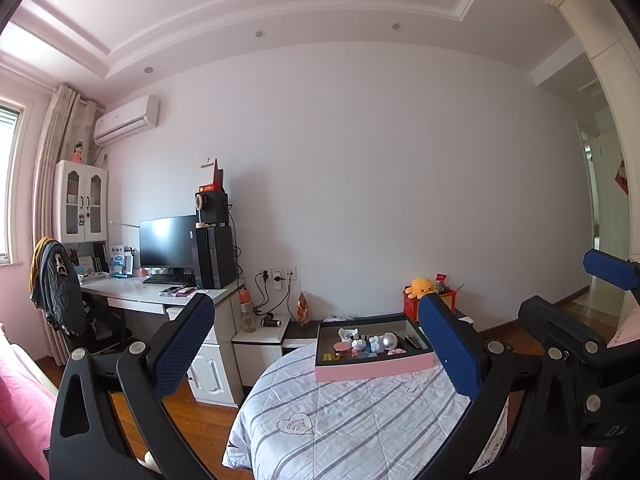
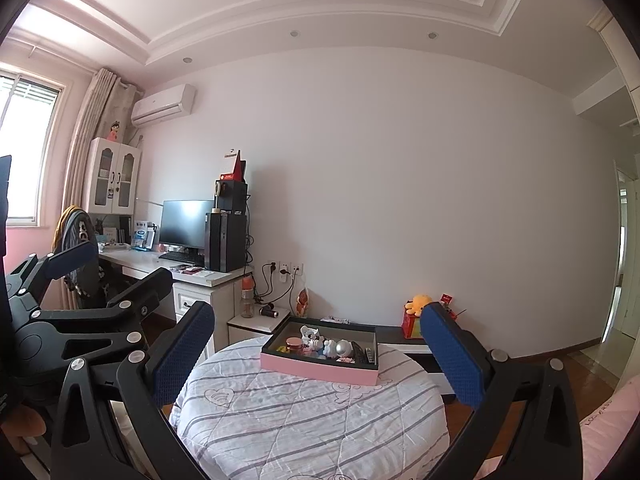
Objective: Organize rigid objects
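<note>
Left gripper (image 1: 316, 344) and right gripper (image 2: 318, 350) both spread wide, empty, raised over striped quilted bed (image 2: 304, 412); shallow pink rectangular tray (image 2: 320, 366) of small trinkets (image 2: 326, 346) rests at bed's far edge.

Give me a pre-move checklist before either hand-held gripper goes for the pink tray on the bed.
1. Left hand-held gripper open and empty: ok.
2. Right hand-held gripper open and empty: ok.
3. Pink tray lying flat on the striped quilt: ok.
4. Small items inside the tray, such as the silver ball and pink-lidded jar: ok.
5. Path between grippers and tray unobstructed: ok.
6. Which item sits loose enough to lift first: cannot tell.
</note>
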Available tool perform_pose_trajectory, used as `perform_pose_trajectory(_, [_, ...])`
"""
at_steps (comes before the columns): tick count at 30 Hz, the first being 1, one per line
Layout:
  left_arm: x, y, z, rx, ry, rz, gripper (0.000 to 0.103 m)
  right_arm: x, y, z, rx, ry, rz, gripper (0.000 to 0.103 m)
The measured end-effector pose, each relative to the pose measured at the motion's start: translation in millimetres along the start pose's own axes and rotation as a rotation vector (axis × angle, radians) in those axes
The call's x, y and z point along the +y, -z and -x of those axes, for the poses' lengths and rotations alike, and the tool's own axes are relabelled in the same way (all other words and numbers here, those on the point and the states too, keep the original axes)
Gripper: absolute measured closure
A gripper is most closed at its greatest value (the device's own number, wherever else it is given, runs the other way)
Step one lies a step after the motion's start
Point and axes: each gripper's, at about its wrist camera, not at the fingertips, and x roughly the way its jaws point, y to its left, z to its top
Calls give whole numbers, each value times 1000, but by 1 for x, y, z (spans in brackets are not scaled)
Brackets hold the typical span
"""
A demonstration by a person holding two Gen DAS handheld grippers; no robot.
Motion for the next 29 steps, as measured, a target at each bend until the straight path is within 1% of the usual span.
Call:
perform_pose_trajectory(5, [1, -1, -1, 1, 1, 2, 0, 0, -1, 0, 0, -1, 2, 0])
perform_pose_trajectory(11, [0, -1, -1, -15, -5, 1, 0, 1, -1, 1, 4, -3, 2, 0])
perform_pose_trajectory(29, [0, 1, -3, -10, -5, 1, 0, -2, -3, 1, 12, -2, 6, 0])
